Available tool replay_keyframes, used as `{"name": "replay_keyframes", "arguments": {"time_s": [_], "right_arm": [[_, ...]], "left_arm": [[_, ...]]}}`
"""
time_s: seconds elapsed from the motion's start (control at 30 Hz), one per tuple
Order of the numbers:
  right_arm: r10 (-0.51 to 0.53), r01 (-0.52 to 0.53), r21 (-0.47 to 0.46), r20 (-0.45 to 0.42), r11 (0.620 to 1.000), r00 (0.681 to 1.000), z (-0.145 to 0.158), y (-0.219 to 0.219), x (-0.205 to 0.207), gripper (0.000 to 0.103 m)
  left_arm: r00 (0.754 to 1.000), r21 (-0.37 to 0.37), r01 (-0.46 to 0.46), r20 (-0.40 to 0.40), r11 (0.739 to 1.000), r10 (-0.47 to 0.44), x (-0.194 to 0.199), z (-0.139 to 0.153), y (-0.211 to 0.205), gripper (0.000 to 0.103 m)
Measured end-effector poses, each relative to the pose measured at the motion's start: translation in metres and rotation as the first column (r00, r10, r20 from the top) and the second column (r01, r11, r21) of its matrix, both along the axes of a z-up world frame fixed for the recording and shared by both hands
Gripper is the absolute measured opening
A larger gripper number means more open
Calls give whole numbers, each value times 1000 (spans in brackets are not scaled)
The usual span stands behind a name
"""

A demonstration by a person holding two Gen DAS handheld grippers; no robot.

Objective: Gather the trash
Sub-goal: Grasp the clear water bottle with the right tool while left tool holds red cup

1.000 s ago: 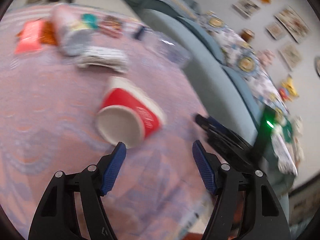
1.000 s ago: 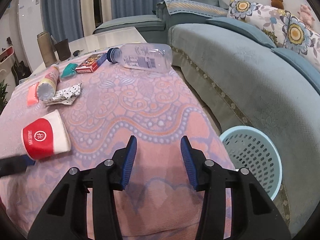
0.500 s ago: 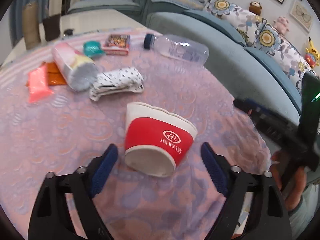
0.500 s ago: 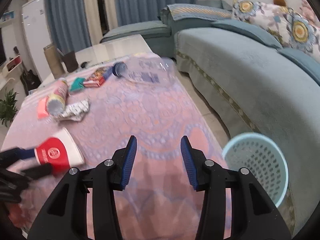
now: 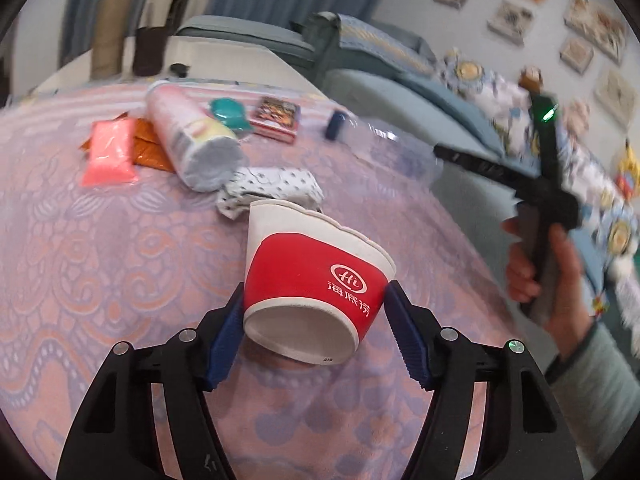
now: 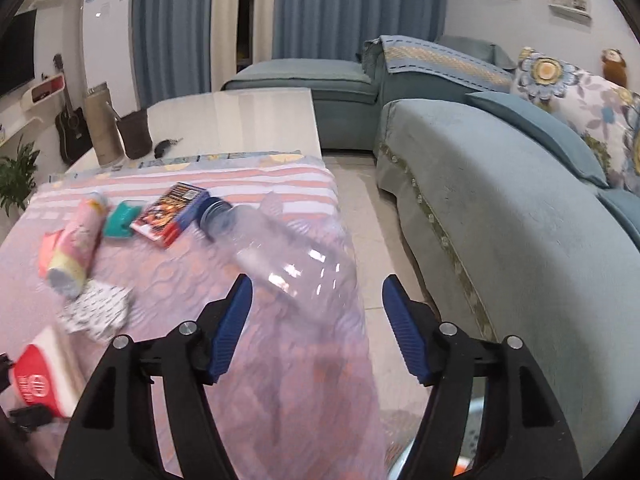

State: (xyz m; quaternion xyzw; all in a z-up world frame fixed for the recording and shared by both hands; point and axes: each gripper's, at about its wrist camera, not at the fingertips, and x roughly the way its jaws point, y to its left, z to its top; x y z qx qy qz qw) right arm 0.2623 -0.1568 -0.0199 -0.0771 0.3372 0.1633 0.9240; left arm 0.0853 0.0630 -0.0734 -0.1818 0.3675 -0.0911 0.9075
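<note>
Left gripper (image 5: pixel 314 336) closing around the red-and-white paper cup (image 5: pixel 310 284) lying on its side on the pink patterned cloth-covered worktop (image 5: pixel 80 280), base toward the camera; blue pads touching the cup's red band on both sides, jaws pinching it. A second ago: cup ahead of the fingertips, outside the jaws, its base at the left pad; half a second ago: between wide jaws with gaps either side. Now gaps gone.

Right gripper (image 6: pixel 316 320) with jaws spreading, clearly wider than in both earlier frames, nothing pressed between the pads. Clear plastic bottle with dark blue cap (image 6: pixel 276 252) lying on the worktop just beyond the fingertips, much nearer than before, when far across the cloth. Light blue basket, earlier plain at lower right of the right wrist view, now out of sight apart from an unclear sliver at the bottom edge.

Behind the cup: crumpled white dotted wrapper (image 5: pixel 272 190), pink cylindrical can (image 5: pixel 192 140), pink packet (image 5: pixel 110 152), teal lid (image 5: pixel 230 114), red printed box (image 5: pixel 278 118). At right in the left wrist view, blurred: hand (image 5: pixel 560 276) gripping the right gripper's handle.
</note>
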Motion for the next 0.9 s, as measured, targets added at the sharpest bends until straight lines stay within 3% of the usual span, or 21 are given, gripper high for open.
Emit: {"name": "replay_keyframes", "arguments": {"time_s": [0.17, 0.23, 0.4, 0.57, 0.77, 0.83, 0.9], "right_arm": [[66, -68, -22, -56, 997, 996, -16, 14, 32, 67], [84, -85, -32, -59, 996, 995, -19, 19, 37, 73], [146, -153, -83, -86, 985, 985, -25, 29, 39, 75], [279, -278, 21, -138, 960, 951, -18, 30, 24, 70], [245, -254, -52, -136, 966, 960, -28, 57, 23, 69], [215, -226, -61, -147, 972, 965, -34, 64, 27, 51], [196, -207, -62, -154, 976, 969, -37, 68, 26, 49]], "left_arm": [[1000, -33, 9, 11, 999, -9, -3, 0, 3, 66], [1000, -56, 8, 17, 998, -7, -3, 0, 6, 66], [999, -85, -3, 35, 996, 6, -7, 0, 7, 66], [999, -77, 3, 45, 997, 0, -8, 1, 4, 66], [999, -75, 1, 50, 997, 2, -10, 1, 5, 66], [999, -76, 3, 51, 997, 1, -9, 1, 5, 66], [999, -72, 2, 51, 997, 1, -9, 2, 5, 66]]}}
